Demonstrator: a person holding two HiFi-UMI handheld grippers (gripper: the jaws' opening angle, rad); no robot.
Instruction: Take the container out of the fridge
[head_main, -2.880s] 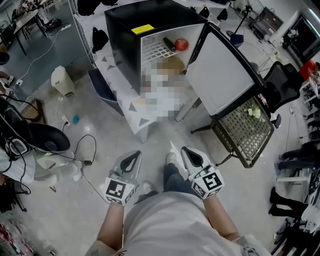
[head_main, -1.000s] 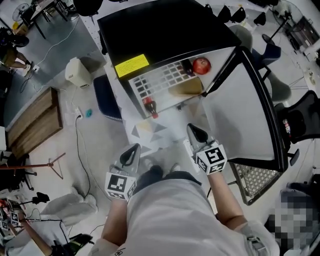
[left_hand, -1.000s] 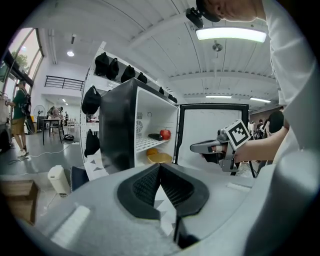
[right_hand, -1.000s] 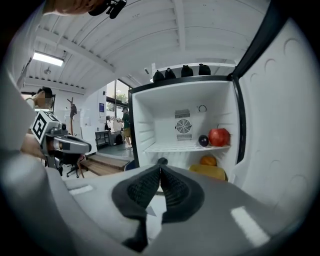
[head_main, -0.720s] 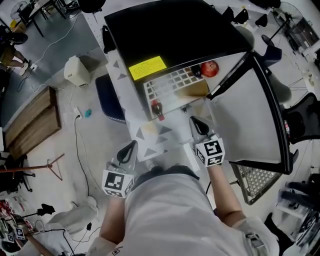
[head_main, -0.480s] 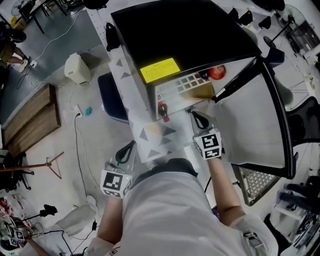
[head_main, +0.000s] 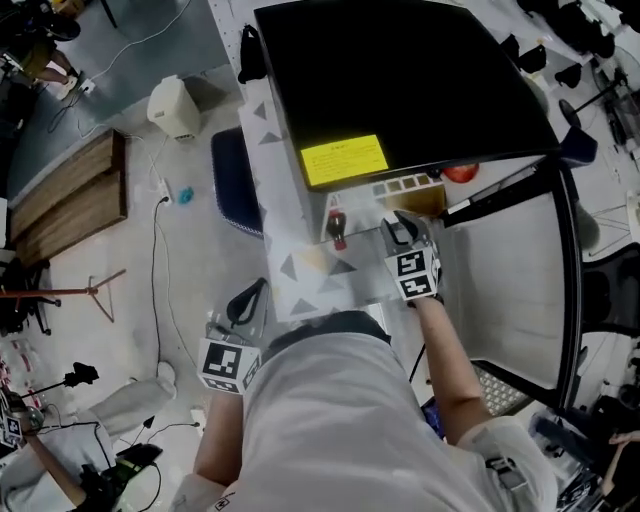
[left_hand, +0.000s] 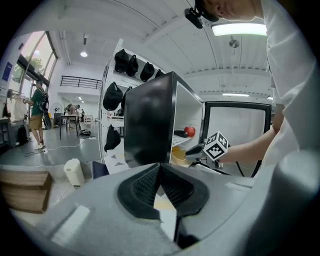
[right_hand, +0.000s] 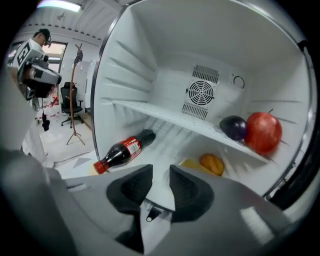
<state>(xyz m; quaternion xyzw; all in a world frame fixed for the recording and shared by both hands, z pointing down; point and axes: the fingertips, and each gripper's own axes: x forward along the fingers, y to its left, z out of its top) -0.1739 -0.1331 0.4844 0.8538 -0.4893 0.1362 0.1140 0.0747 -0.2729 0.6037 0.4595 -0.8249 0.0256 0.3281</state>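
Observation:
A black mini fridge stands open on a cloth-covered table. On its floor sits a yellowish container holding an orange fruit; the head view shows the container just inside the opening. A cola bottle lies on its side at the left. My right gripper is at the fridge mouth, a little short of the container, jaws opening with nothing between them. In the head view the right gripper points into the fridge. My left gripper hangs low at my side, shut and empty.
A red apple and a dark round fruit rest on the upper shelf. The fridge door stands open to the right. On the floor at left are a blue chair, a white bin and a wooden board.
I have stepped up to the fridge. The right gripper has moved forward from my waist to the fridge opening. The left gripper has stayed low beside me.

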